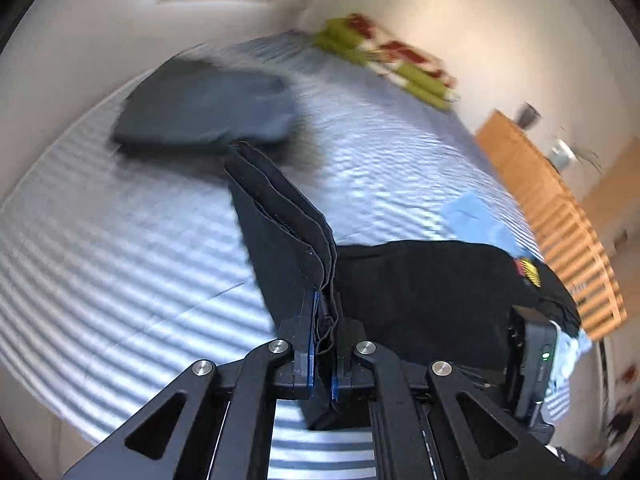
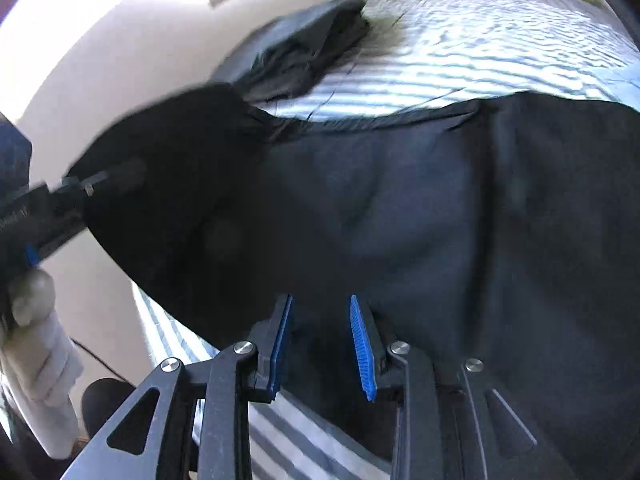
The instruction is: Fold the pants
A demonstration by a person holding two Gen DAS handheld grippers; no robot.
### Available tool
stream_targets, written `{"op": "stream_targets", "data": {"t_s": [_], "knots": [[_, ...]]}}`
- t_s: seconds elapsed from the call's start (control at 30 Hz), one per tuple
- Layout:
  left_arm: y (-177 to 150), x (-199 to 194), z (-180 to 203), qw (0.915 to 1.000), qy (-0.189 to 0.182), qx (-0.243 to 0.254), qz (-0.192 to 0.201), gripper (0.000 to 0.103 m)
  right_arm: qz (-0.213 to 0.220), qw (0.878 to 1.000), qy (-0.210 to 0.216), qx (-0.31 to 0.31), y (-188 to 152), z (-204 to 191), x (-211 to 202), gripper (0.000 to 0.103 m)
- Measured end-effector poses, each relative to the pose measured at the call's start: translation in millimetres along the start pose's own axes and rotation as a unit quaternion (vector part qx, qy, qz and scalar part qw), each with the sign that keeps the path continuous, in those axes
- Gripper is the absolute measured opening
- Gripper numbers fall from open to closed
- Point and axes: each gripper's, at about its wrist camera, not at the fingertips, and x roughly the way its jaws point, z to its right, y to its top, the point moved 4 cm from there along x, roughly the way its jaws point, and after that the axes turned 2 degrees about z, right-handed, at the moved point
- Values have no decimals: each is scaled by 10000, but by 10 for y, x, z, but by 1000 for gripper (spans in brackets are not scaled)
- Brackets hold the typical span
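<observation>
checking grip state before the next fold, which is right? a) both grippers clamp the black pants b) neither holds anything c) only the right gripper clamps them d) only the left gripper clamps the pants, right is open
d: the left gripper is shut on bunched layers of the black pants, while the right gripper has its blue pads apart above the cloth, gripping nothing.

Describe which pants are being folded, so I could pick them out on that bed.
On the striped bed, skip the grey folded pile lying alone farther back. The black pants are nearest, spread across the cover, and only they have an edge pinched in the left gripper.
</observation>
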Motion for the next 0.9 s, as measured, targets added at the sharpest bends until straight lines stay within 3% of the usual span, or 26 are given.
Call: {"op": "stream_targets", "data": {"t_s": [0.17, 0.3, 0.43, 0.5, 0.6, 0.67, 0.83, 0.87, 0.9], "knots": [[180, 204, 1172, 9959, -505, 747, -5, 4, 1091, 9929, -343, 324, -43, 772, -934, 27], [134, 649, 2277, 9865, -922, 1331, -239, 4, 1444, 9838, -623, 865, -129, 1599, -1581, 27], [-225, 1316, 3248, 9728, -1288, 1794, -705, 4, 1651, 9728, -614, 1503, -262, 2279, -1994, 36], [-574, 1740, 3634, 9646, -1182, 2111, -1049, 4, 1790, 9680, -520, 1679, -360, 2540, -2146, 39], [-1019, 2203, 3837, 9544, -965, 2412, -1472, 4, 1962, 9580, -290, 2071, -494, 2866, -2253, 48], [-1215, 2351, 3862, 9515, -898, 2465, -1604, 4, 1998, 9503, -229, 2375, -551, 3056, -2268, 49], [-1294, 2375, 3802, 9576, -927, 2265, -1518, 4, 1758, 9443, 416, 2750, -582, 3285, -2154, 50], [-1297, 2347, 3802, 9562, -1010, 2314, -1478, 6, 1733, 9453, 435, 2731, -576, 3273, -2149, 50], [-1308, 2300, 3816, 9534, -1127, 2356, -1509, 18, 1691, 9465, 503, 2701, -564, 3264, -2131, 50]]}}
